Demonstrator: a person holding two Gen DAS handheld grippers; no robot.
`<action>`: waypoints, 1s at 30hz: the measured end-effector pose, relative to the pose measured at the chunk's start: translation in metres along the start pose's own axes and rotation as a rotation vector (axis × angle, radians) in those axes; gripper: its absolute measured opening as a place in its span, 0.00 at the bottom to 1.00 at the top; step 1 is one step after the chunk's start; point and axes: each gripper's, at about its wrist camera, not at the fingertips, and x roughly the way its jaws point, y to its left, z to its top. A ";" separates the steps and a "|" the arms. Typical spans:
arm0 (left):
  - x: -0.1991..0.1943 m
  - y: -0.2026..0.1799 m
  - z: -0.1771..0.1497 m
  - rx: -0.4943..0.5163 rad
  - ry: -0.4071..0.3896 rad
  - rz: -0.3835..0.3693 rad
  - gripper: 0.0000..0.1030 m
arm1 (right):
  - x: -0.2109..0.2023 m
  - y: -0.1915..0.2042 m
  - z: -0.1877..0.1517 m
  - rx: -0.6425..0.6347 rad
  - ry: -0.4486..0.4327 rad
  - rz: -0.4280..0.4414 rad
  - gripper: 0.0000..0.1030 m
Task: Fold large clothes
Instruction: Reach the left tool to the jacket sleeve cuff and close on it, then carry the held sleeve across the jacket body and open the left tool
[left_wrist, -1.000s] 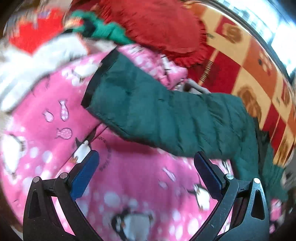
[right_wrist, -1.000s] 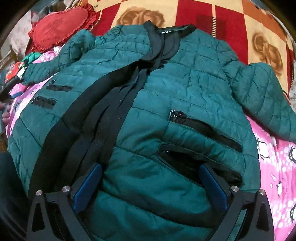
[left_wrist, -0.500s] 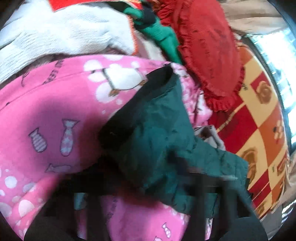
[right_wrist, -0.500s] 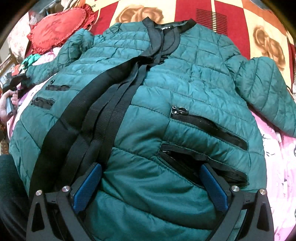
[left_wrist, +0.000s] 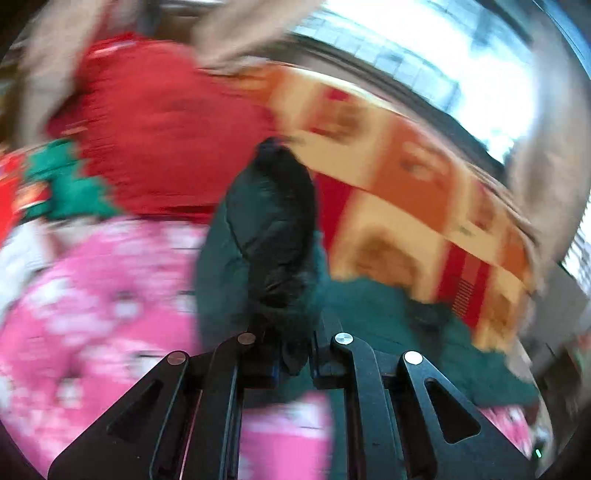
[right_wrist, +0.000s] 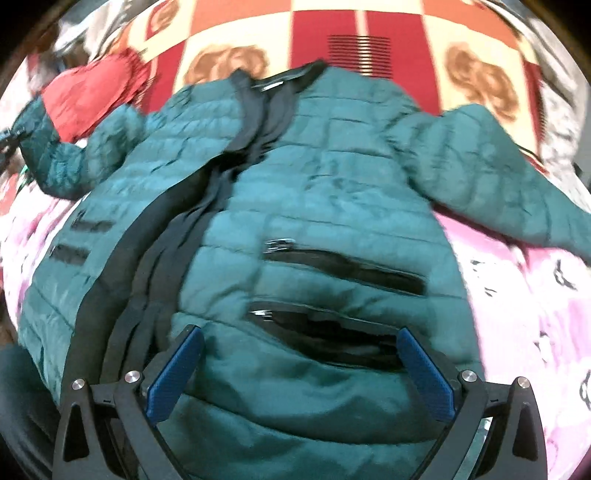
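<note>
The dark-green quilted jacket's sleeve (left_wrist: 266, 236) is pinched by the left claw (left_wrist: 293, 360), pressed together on it; the right claw (right_wrist: 301, 369) is held spread above the jacket's body (right_wrist: 314, 206).

Home bedroom. Bed spread w/ pink penguin-print fleece blanket (right_wrist: 517, 295) over red/cream checked cover w/ brown flower motifs (right_wrist: 332, 22); red frilled cushion (left_wrist: 159, 125) + loose clothes heaped at bedside; bright window (left_wrist: 424, 55) behind bed; quilted teal jacket (right_wrist: 332, 221) laid out on top
</note>
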 end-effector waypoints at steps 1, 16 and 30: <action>0.007 -0.021 -0.002 0.028 0.016 -0.036 0.09 | -0.002 -0.005 0.000 0.017 -0.002 -0.016 1.00; 0.147 -0.272 -0.069 0.128 0.255 -0.399 0.09 | -0.027 -0.070 -0.024 0.176 0.003 -0.163 1.00; 0.248 -0.298 -0.151 0.053 0.412 -0.491 0.09 | -0.021 -0.093 -0.020 0.216 0.015 -0.232 1.00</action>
